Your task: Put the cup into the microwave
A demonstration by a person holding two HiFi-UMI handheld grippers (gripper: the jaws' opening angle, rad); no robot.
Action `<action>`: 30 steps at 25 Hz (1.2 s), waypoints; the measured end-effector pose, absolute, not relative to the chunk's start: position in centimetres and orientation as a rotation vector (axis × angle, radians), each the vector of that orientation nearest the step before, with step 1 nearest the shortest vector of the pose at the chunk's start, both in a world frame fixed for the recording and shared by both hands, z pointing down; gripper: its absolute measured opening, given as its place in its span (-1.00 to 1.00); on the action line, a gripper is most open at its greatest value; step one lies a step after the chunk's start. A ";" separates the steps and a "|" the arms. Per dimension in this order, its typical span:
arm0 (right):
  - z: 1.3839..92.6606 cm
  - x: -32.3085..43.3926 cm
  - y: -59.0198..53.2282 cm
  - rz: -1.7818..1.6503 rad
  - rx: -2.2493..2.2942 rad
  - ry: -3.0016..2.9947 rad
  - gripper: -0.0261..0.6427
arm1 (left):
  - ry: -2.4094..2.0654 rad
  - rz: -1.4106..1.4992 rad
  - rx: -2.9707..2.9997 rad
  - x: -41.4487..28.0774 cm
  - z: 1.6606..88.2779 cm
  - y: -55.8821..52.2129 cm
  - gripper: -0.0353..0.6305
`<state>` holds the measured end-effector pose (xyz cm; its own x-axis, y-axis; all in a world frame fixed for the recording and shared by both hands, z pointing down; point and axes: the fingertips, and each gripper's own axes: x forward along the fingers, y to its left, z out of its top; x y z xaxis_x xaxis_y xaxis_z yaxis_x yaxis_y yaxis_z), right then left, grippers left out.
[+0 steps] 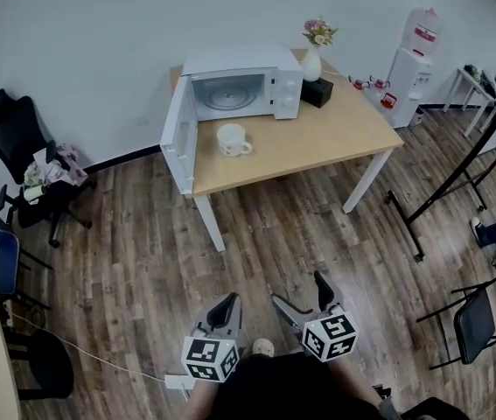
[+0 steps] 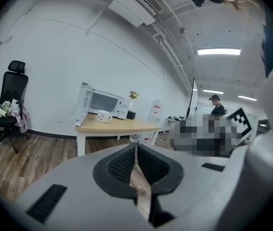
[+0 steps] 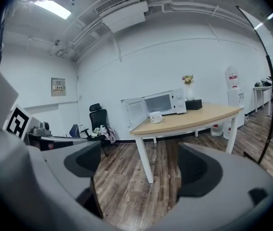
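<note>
Office room, white wall, wood-plank floor. One light wooden table on white legs stands against the wall, well ahead of both tools.

- Left tool: held low over the floor and pointing toward the table. Its own view shows the ribbed black pads brought together at the tips, with only a thin slit behind them. Closed, nothing in it.
- Right tool: just beside the left one, aimed the same way. Jaws spread wide, with only bare floor planks showing in the gap. Open and empty.
- Cup: white, handle to the right as the head view sees it, upright on the table. Far ahead of both tools and touched by neither. From the left tool it sits ahead and off to the left; from the right tool it lies nearly straight ahead, above the gap between the jaws.
- Microwave: white, on the table just behind the cup. Its door is swung fully open to the left, overhanging the table's left edge. Glass turntable visible in the cavity.
- Right of the microwave: black box and white vase of flowers.
- Far ahead to the right of the tools: water dispenser. Far ahead to the left: black office chair with cloth piled on the seat.
</note>
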<state>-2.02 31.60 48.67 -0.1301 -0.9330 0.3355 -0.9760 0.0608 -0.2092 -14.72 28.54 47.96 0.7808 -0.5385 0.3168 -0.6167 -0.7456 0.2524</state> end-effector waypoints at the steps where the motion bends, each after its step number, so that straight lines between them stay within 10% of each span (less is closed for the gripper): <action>1: 48.7 -1.8 31.4 0.587 1.994 -2.205 0.46 | -0.881 0.318 2.632 -14.4 47.9 28.4 -0.85; 30: 50.4 1.6 28.2 0.630 2.012 -2.161 0.46 | -0.857 0.342 2.605 -11.5 49.2 23.0 -0.85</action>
<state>1.63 28.17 50.38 -0.1076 -0.9252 0.3640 -0.9759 0.0283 -0.2165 -11.47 22.96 49.21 0.7850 -0.5185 0.3392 -0.6096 -0.7440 0.2737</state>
